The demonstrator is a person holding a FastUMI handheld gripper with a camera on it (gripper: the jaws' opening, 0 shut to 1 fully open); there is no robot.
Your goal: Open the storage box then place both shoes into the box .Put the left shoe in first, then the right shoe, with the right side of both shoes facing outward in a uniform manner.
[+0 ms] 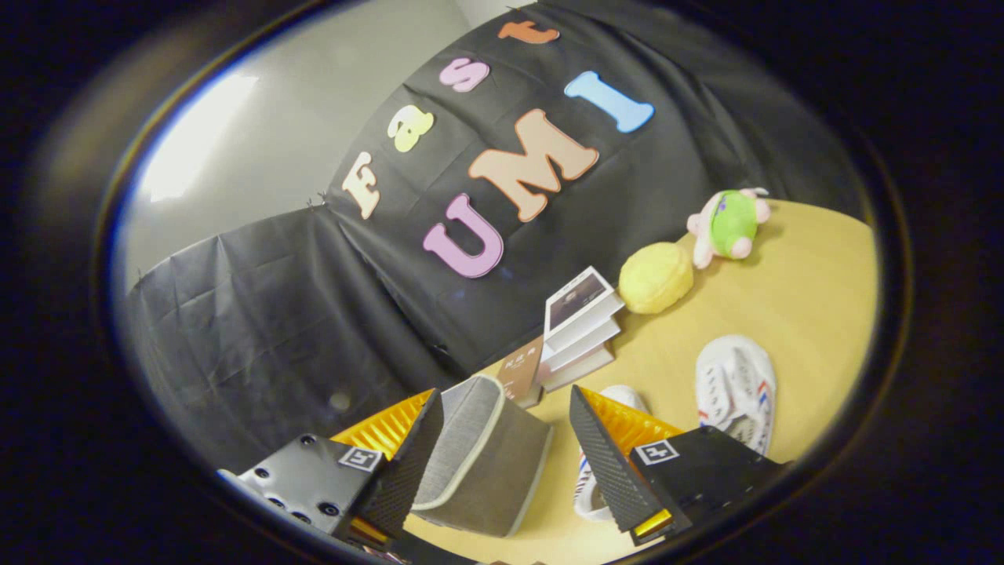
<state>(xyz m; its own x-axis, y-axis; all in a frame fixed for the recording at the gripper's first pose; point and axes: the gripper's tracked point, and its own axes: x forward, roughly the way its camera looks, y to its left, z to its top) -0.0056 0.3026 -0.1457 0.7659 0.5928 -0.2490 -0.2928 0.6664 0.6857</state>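
Gripper view: your hand-held gripper (502, 463) spread wide.
Box (482, 455) between its fingers; shoes (736, 388) beyond on bench (816, 298).

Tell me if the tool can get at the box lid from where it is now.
Probably yes. The tool is open, and the grey box sits between its fingers with nothing in front of it. The shoes lie off to the side, clear of the path.

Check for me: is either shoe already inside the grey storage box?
No. Both shoes lie on the table beside the storage box, and the open gripper holds nothing.
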